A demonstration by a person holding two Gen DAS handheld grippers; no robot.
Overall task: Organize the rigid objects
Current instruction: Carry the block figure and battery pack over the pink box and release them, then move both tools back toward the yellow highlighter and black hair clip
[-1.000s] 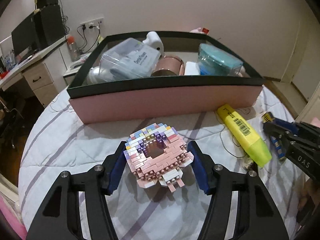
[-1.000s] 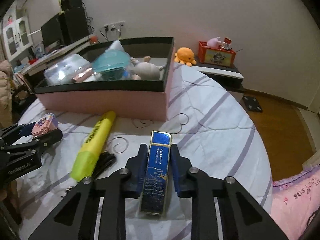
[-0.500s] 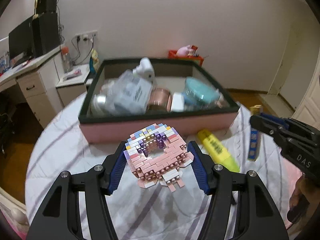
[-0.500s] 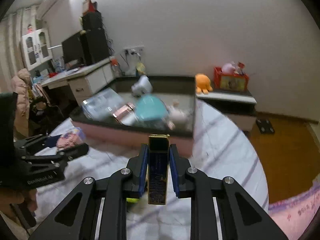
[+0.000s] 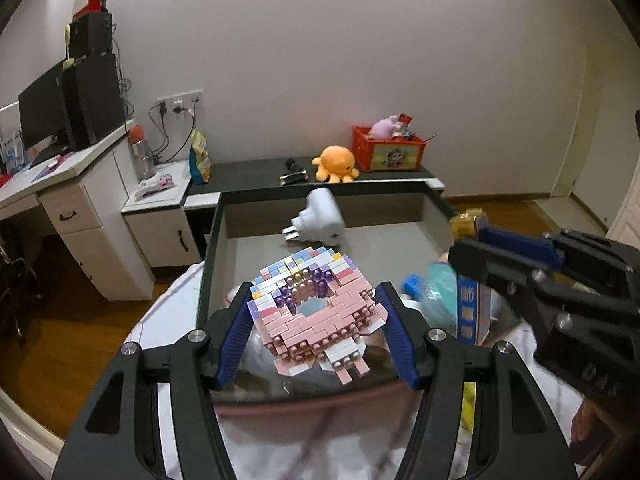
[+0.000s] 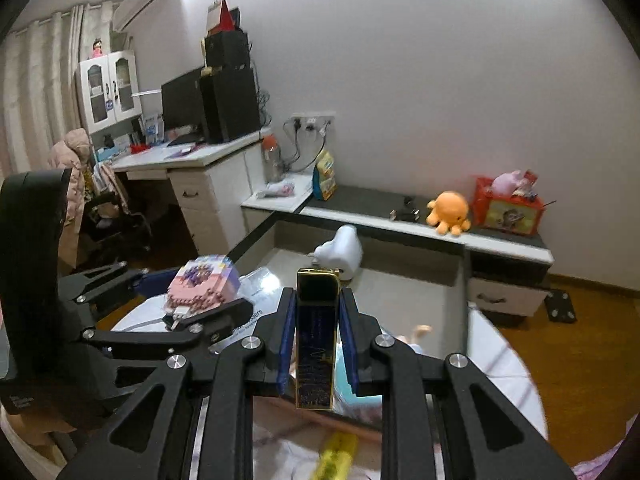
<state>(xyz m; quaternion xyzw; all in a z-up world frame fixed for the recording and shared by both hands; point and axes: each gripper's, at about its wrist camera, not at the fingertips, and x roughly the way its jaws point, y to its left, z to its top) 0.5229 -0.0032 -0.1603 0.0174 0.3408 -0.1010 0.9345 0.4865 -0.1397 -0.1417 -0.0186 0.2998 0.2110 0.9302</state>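
Lifted over box (image 5: 434, 206), donut (image 5: 316, 312) between fingers (image 5: 236, 332)

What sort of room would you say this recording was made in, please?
Most likely a bedroom or home study: a white desk carrying a monitor, a plush orange octopus on a low shelf, and striped bedding under the storage box.

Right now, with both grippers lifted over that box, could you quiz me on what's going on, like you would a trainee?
1. True or false: the left gripper holds a pink brick-built donut.
2. What does the right gripper hold: (a) yellow highlighter, (b) blue-and-gold lighter, (c) white plug adapter?
3. Fill in: the white plug adapter lies inside the ____.

Key: 1 true. 2 b, the blue-and-gold lighter. 3 box.
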